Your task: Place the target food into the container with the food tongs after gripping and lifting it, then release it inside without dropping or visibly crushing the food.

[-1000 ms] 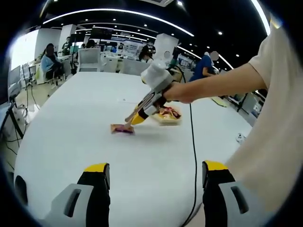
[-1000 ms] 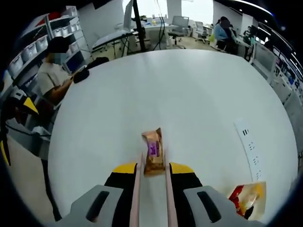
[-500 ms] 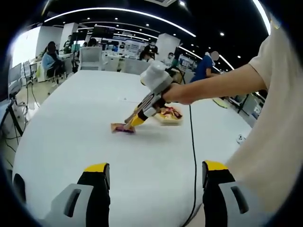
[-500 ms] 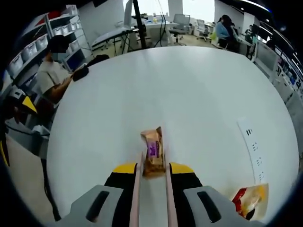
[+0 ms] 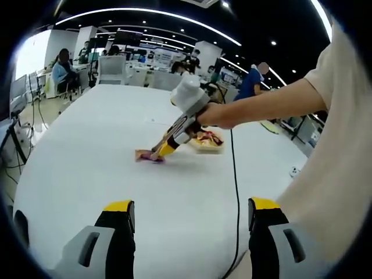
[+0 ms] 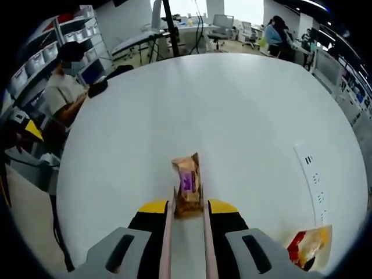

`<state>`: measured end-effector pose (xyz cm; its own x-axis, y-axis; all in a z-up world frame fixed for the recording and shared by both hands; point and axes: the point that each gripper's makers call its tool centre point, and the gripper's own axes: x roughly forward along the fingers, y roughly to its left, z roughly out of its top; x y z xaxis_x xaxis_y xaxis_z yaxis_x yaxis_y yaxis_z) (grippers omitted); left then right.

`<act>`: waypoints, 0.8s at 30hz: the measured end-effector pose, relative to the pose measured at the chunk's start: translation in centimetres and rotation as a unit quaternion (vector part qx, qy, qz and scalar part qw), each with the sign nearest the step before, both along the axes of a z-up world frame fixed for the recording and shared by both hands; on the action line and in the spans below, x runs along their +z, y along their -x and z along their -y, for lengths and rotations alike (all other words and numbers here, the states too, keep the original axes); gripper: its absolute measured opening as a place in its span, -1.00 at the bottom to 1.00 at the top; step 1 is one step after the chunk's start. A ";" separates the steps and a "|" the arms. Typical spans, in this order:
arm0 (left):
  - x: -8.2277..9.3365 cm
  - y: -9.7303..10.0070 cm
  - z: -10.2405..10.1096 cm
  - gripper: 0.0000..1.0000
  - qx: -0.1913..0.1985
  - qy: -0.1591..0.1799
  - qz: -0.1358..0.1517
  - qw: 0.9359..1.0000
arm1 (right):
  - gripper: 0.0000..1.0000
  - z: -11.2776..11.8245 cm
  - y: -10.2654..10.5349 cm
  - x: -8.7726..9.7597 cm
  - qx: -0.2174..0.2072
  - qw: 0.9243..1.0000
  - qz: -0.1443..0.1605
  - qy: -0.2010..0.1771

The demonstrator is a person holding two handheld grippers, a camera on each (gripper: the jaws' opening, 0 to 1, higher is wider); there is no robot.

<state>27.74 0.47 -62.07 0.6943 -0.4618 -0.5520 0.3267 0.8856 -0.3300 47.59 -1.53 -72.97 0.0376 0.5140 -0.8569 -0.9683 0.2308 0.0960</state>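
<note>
Snack packet, tan wrapper with a purple label, lies flat on the white table. In the right gripper view, its near end sits between the two pale tong arms that the right gripper carries; the far end projects beyond the tong tips. The arms run parallel and close together, flanking the packet's near end on both sides. Whether they press on the wrapper cannot be told. The yellow-tipped jaws of the right gripper stand narrowly apart, closed against the outer sides of the tongs.

In the left gripper view, the same packet rests on the table at mid-distance, with the right gripper angled down onto it from the upper right, held in a person's hand on an outstretched arm. The packet touches the table surface.

Container, a shallow tray holding red and yellow food packs, stands on the table just behind the right gripper and near the packet. In the right gripper view, the container appears at the lower right edge, well apart from the packet.

Left gripper: jaws stand wide apart with nothing between them, above the table and well back from the packet.

A black cable runs across the table. A white power strip lies near the table's edge.
</note>
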 end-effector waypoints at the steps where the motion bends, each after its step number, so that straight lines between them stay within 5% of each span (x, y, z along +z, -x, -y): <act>1: 0.0 0.0 0.0 0.60 0.000 0.000 0.000 1.000 | -0.52 -0.1 0.0 0.0 0.000 1.000 0.000 0.000; 24: 0.1 0.3 -0.2 0.58 0.002 0.001 0.000 1.000 | -0.55 0.0 0.2 -0.8 -0.007 1.000 0.005 0.009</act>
<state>27.43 0.71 -62.02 0.6958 -0.4601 -0.5515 0.3232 0.8863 -0.3315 47.41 -1.54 -73.73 0.0527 0.4980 -0.8656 -0.9656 0.2463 0.0829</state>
